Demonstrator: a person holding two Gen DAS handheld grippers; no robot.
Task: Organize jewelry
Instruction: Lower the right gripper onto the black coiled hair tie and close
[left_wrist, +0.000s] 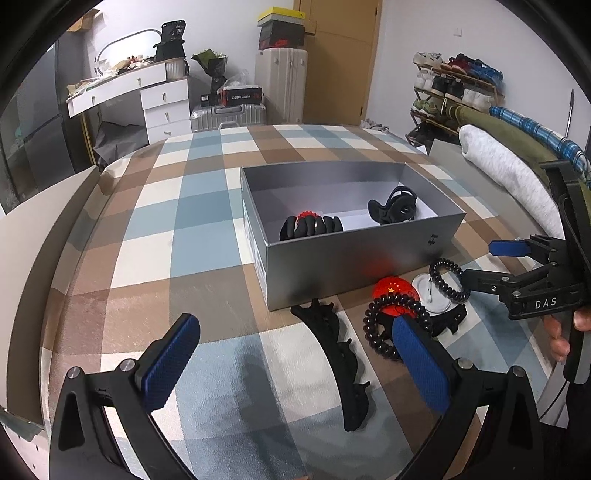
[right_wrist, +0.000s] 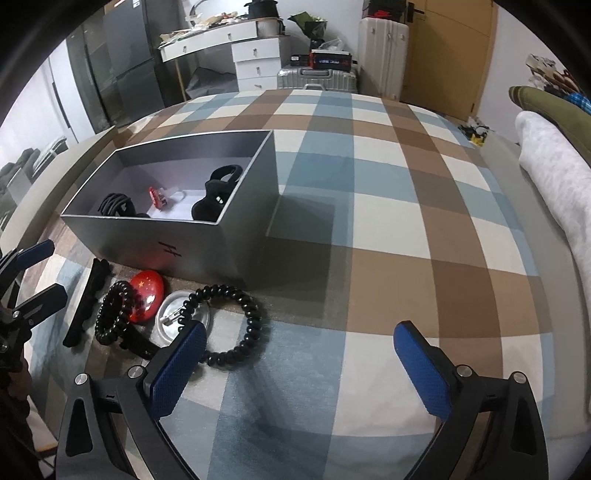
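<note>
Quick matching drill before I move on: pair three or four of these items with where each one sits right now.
Items:
1. red bead bracelet
2. long black hair clip
3. silver dish
4. red badge

Places:
A. on the bedspread, between the left gripper's fingers
B. partly under the black coil tie
C. inside the grey box
D. against the box's front wall

Pairs: 1-C, 2-A, 3-B, 4-D

This is a bedroom in a home: a bed with a checked blue, brown and cream cover (left_wrist: 207, 229) fills the foreground, a white dressing table with drawers (left_wrist: 162, 107) and an oval mirror (left_wrist: 125, 46) stands against the far wall, hard-shell suitcases (left_wrist: 280, 85) wait beside a wooden door (left_wrist: 336, 59), and a shoe rack (left_wrist: 454, 85) crowded with sneakers sits by the wall, folded blankets (left_wrist: 506, 166) nearby
</note>
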